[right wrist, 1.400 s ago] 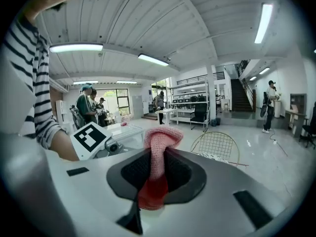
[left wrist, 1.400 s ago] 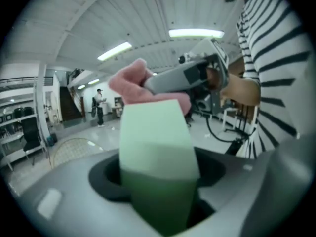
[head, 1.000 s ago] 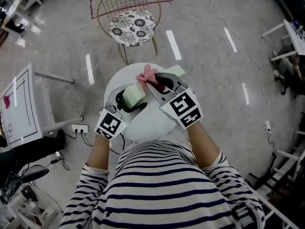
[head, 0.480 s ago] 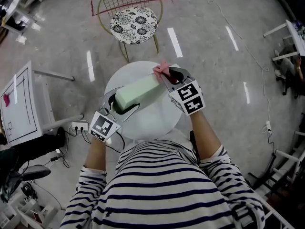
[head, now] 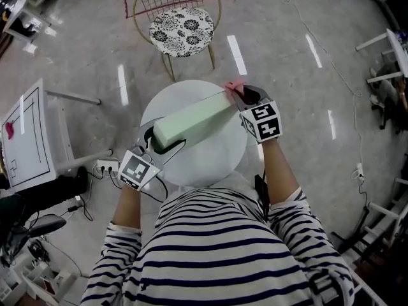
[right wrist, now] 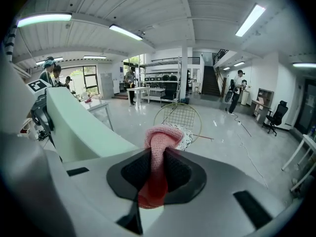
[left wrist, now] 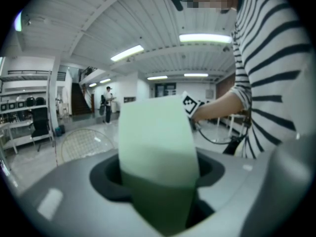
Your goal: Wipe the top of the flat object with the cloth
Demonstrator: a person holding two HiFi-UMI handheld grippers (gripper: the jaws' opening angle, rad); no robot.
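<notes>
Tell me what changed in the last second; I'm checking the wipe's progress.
The right gripper, jaws shut on the cloth, moved along the top of the board from near the left gripper to the far end. The left gripper kept its grip on the near end; the table stayed put.

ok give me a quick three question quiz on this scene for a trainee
1. Multiple choice: what is the left tool shut on?
A. the pale green flat board
B. a red ceramic mug
C. nothing
2. True or false: the pink knitted cloth lies loose on the round white table, away from the right tool.
3. Short answer: what piece of furniture stands on the floor beyond the table?

Key
1. A
2. False: the right tool is shut on the cloth, up by the far end of the board.
3. A gold wire chair with a patterned cushion.
</notes>
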